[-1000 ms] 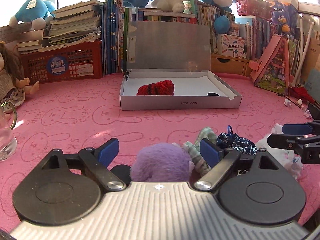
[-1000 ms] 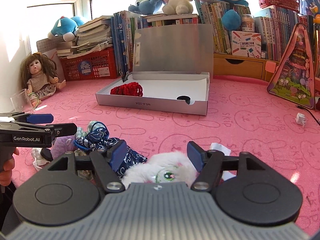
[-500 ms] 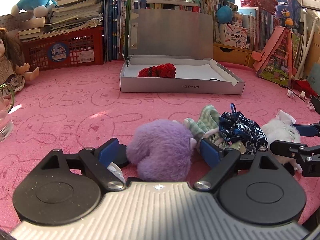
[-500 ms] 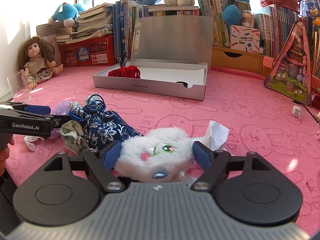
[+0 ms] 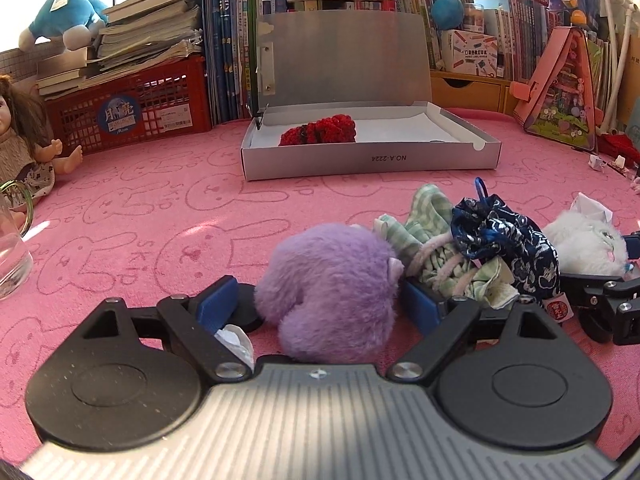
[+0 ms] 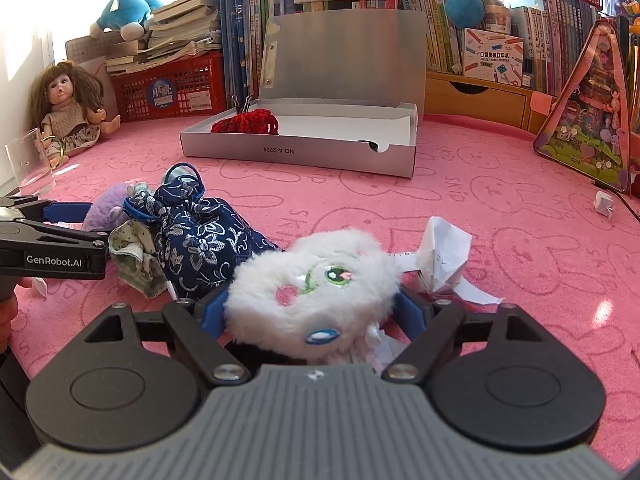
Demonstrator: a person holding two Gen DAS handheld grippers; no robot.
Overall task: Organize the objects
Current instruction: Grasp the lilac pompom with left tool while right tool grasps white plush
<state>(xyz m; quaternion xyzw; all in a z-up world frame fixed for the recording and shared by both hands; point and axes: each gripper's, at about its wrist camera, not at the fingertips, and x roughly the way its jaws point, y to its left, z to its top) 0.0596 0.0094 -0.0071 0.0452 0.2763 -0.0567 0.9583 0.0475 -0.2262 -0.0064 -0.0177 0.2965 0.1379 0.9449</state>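
Note:
A purple plush [image 5: 332, 284] lies on the pink mat between the blue pads of my left gripper [image 5: 316, 300], which is open; a gap shows at the left pad. My right gripper [image 6: 312, 308] stands open around a white plush with green eyes [image 6: 316, 280], its pads close beside the fur. Between the two toys lie a navy floral pouch [image 6: 204, 236] and a green checked cloth [image 5: 436, 232]. Farther back, an open grey box [image 5: 368, 158] holds a red knitted piece [image 5: 320, 130].
Crumpled white paper [image 6: 444, 256] sits right of the white plush, and a black disc [image 5: 246, 308] lies by the left pad. A glass [image 6: 30, 164], a doll [image 6: 70, 108] and a red crate [image 5: 132, 108] stand at the left. Books line the back, and a pink triangular case [image 6: 588, 120] stands at the right.
Both grippers have sunk towards the mat, each coming down around its plush. The right jaws have spread wider. The left jaws have kept their width.

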